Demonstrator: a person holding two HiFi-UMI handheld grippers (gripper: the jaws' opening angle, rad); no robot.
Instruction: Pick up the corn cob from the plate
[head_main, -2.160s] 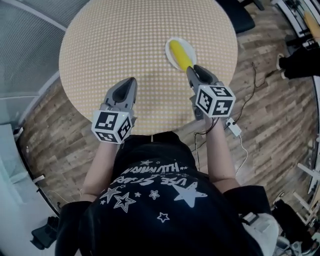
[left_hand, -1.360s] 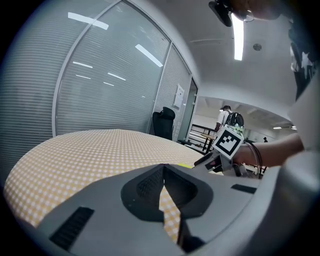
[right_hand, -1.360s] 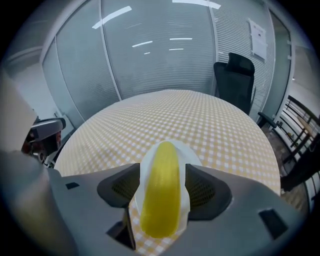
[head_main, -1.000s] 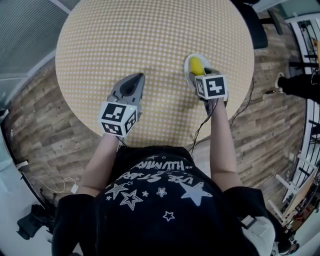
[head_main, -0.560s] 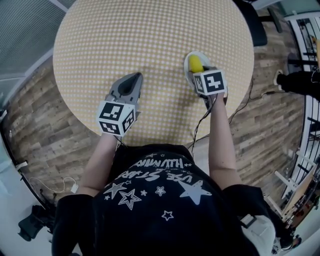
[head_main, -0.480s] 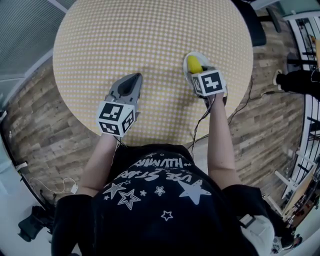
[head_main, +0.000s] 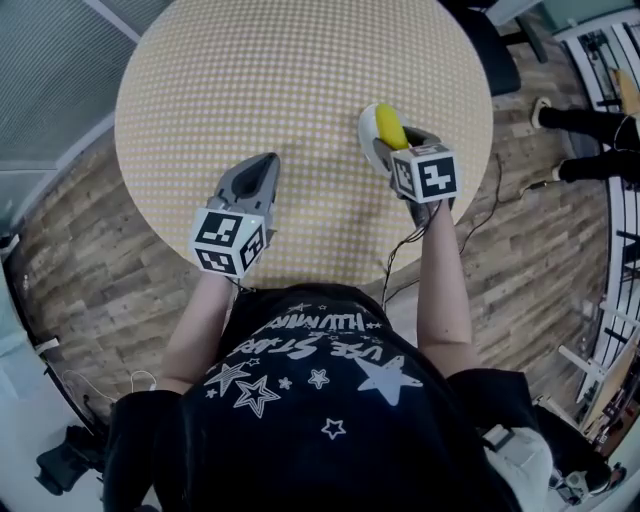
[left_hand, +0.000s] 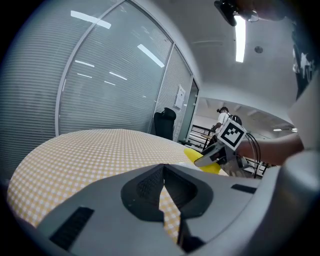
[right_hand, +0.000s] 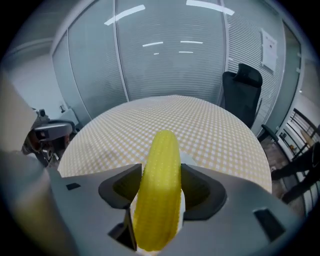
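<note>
While clamped in right hand-held gripper, corn cob, over plate.

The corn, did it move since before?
Yes. The corn cob earlier lay flat on the plate; now the right gripper holds it, tipped up above the plate.

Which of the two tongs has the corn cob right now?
The right tongs: they are shut on the yellow corn cob. The left tongs are shut with nothing between them.

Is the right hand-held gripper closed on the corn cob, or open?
Shut: the right hand-held gripper has both jaws pressed against the corn cob.
</note>
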